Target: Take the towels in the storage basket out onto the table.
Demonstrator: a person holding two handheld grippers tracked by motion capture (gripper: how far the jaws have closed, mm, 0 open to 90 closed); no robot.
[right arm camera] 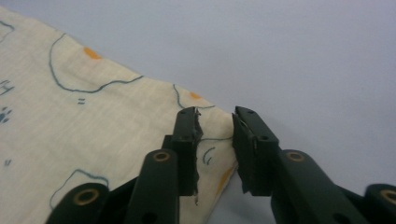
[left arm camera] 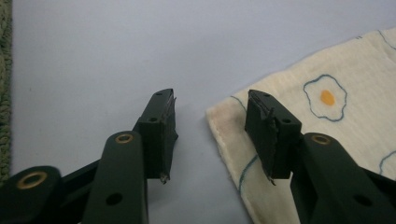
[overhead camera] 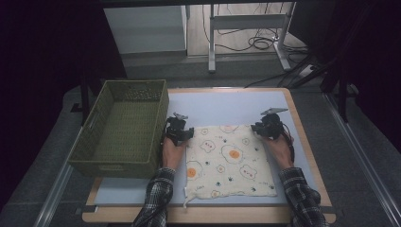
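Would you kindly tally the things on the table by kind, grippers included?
Printed cloth: 1
Green woven basket: 1
Grippers: 2, left gripper and right gripper
Total: 4

cloth cropped at frame edge — basket barely visible

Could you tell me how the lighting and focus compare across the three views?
High view: dim, dark at the edges, the cloth and basket lit but soft. Left gripper view: even light, the left gripper fairly sharp, no glare. Right gripper view: even light, the right gripper sharp, the far cloth slightly soft.
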